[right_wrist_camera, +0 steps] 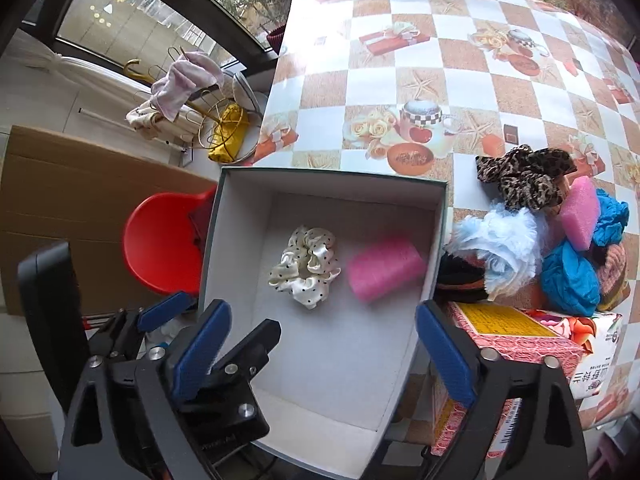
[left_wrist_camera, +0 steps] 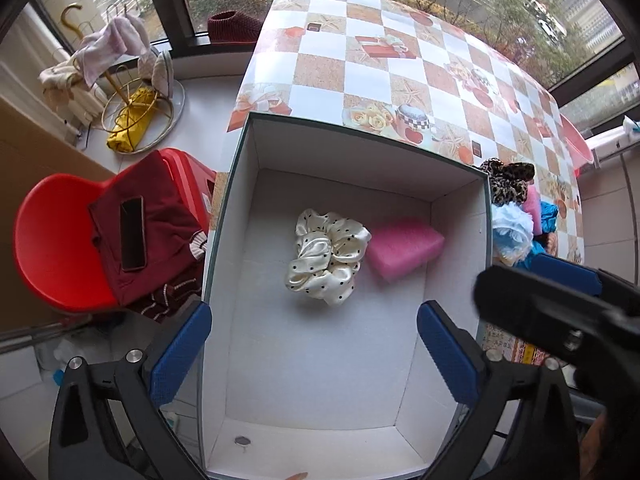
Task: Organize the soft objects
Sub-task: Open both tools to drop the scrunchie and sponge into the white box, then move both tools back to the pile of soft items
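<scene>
A white open box (left_wrist_camera: 460, 208) (right_wrist_camera: 438, 216) stands at the table's near edge. Inside lie a cream dotted satin scrunchie (left_wrist_camera: 326, 256) (right_wrist_camera: 306, 272) and a pink sponge (left_wrist_camera: 404, 246) (right_wrist_camera: 382, 266). My left gripper (left_wrist_camera: 314, 344) is open and empty above the box's near part. My right gripper (right_wrist_camera: 322, 346) is open and empty over the box's near right side. Right of the box is a pile of soft things: a leopard scrunchie (right_wrist_camera: 528, 180) (left_wrist_camera: 508, 184), a pale blue fluffy scrunchie (right_wrist_camera: 500, 248) (left_wrist_camera: 510, 232), another pink sponge (right_wrist_camera: 578, 212), blue scrunchies (right_wrist_camera: 568, 276).
The checkered tablecloth (left_wrist_camera: 360, 52) (right_wrist_camera: 460, 64) stretches beyond the box. A patterned carton (right_wrist_camera: 520, 332) lies at the near right. A red chair (left_wrist_camera: 48, 240) (right_wrist_camera: 160, 240) with a dark red garment and phone (left_wrist_camera: 132, 232) stands left. A gold wire rack (left_wrist_camera: 132, 112) stands on the floor.
</scene>
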Motion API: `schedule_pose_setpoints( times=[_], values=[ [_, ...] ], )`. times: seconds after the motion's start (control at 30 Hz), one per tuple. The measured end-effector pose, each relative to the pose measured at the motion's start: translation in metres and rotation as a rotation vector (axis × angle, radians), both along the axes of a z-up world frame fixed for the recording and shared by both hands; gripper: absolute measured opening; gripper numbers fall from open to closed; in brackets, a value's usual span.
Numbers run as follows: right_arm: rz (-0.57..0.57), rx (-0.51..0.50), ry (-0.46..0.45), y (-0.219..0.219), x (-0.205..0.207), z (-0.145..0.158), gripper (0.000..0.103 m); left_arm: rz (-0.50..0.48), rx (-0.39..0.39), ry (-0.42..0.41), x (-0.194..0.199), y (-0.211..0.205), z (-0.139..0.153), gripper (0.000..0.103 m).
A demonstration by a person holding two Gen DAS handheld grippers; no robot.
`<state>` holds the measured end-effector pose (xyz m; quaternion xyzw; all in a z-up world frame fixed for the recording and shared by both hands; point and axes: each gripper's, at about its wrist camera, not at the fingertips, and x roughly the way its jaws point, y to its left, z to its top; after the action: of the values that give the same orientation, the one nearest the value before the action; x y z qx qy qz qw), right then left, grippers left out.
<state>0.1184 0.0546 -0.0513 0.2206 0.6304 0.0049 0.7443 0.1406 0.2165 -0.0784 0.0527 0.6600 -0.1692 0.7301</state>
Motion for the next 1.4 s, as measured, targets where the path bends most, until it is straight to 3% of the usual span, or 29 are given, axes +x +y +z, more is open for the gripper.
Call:
schedule_pose_setpoints(
  times=[0.5,0.87,1.17,1.4],
  values=[
    [-0.112,0.096,-0.103,-0.036,-0.04,0.048,0.103,0.012,-0.139,0.121,-0.019,0.003,0.013,0.103],
    [-0.305,0.09,-0.128,-0.113,-0.091,0.078,0.103,-0.051,-0.136,0.074,-0.018,-0.022,0.039,0.103],
    [-0.494,0.051,-0.035,-0.212,-0.142,0.047,0.103,-0.057,-0.11,0.058,-0.011,-0.062,0.049,0.103],
    [-0.559,0.074,0.043,-0.271,-0.163,0.012,0.103,-0.047,-0.071,0.061,-0.002,-0.102,0.054,0.103]
  ],
)
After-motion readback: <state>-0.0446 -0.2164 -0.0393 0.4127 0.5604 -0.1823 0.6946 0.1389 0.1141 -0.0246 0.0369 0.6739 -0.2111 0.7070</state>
